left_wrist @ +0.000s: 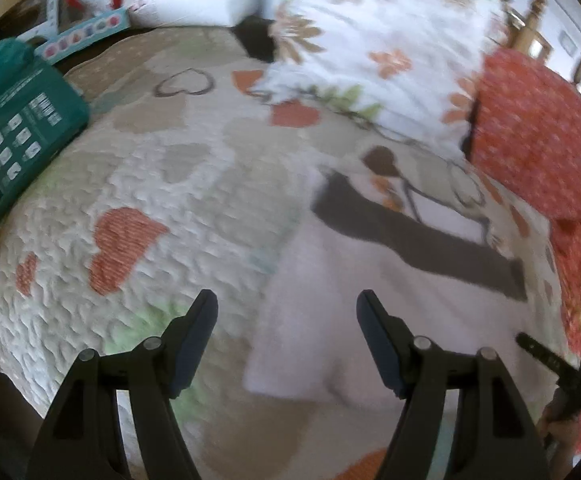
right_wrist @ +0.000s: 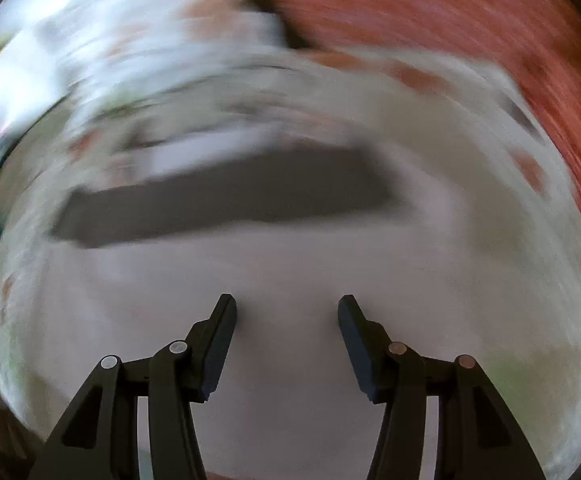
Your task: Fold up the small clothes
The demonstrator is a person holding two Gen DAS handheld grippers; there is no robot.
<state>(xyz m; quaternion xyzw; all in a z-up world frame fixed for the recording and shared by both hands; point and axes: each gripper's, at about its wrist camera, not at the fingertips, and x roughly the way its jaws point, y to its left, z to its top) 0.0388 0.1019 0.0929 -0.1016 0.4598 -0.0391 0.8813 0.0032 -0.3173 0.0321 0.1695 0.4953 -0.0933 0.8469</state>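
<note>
A bed (left_wrist: 138, 184) fills both views, covered by a pale quilt with orange hearts; a floral pillow (left_wrist: 374, 40) and a red pillow (left_wrist: 538, 128) lie at its far side, and a teal pack (left_wrist: 22, 128) sits at the left edge. On the quilt, right of centre in the left wrist view, lies the garment (left_wrist: 370, 304), pale pink and spread flat, with a dark band (left_wrist: 414, 236) across its far end. The left tool (left_wrist: 286, 312) hovers above the garment's left edge, released, jaws wide apart and holding nothing. The right tool (right_wrist: 286, 316) hangs over the middle of the pink cloth, also released and empty; its view is heavily smeared, which suggests fast motion. The main risk seems to be a poor grasp: a tool dropping quickly could pinch the quilt along with the garment, or catch only one layer, so that the fold drags or comes out crooked. The left tool sits half over bare quilt, so it may miss the edge altogether. With two tools gripping unevenly, the thin cloth could bunch or twist instead of folding flat.
</note>
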